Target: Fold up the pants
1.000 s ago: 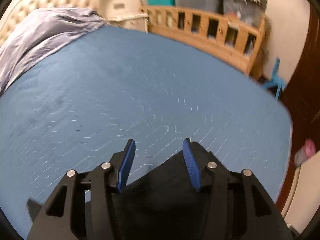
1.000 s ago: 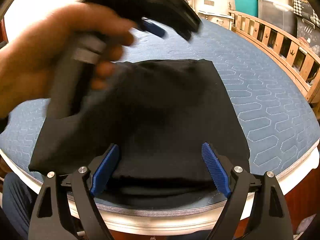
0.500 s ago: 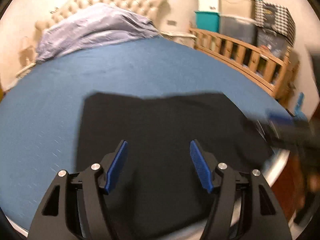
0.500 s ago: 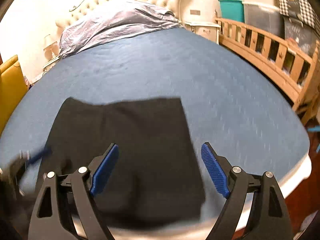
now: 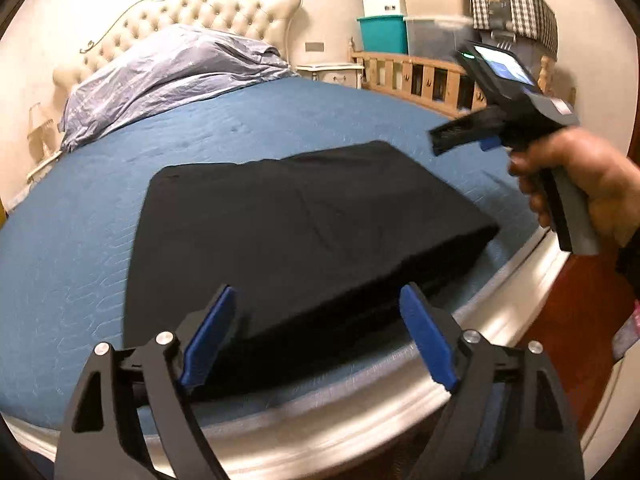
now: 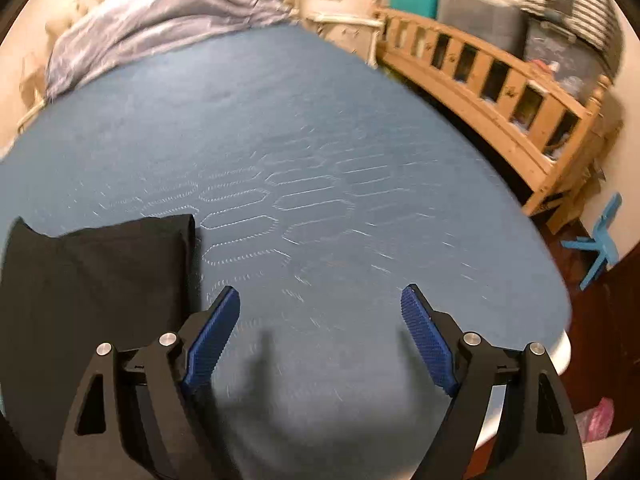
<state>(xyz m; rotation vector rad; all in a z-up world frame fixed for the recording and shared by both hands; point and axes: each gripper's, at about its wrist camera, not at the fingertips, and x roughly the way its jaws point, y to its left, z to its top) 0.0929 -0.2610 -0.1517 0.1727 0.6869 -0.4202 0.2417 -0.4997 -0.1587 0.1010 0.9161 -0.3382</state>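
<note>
Black pants [image 5: 304,232] lie folded into a flat rectangle on the blue mattress [image 5: 80,248], near its front edge. My left gripper [image 5: 318,334] hovers over the near edge of the pants, its jaws opening wide with nothing pressed between the blue pads. A hand holds my right gripper [image 5: 472,140] above the mattress to the right of the pants. In the right wrist view the right gripper [image 6: 320,334] stands open over bare mattress [image 6: 340,200], and the pants [image 6: 96,280] lie at its left.
A crumpled lilac duvet [image 5: 168,76] lies by the tufted headboard [image 5: 192,8]. A wooden rail [image 6: 500,84] runs along the right side, with stacked storage bins [image 5: 400,12] behind. A blue stool [image 6: 600,240] stands on the floor at right.
My left gripper has drawn back from the far edge of the pants to the near edge and opened wider. My right gripper has swung right, off the pants, over bare mattress.
</note>
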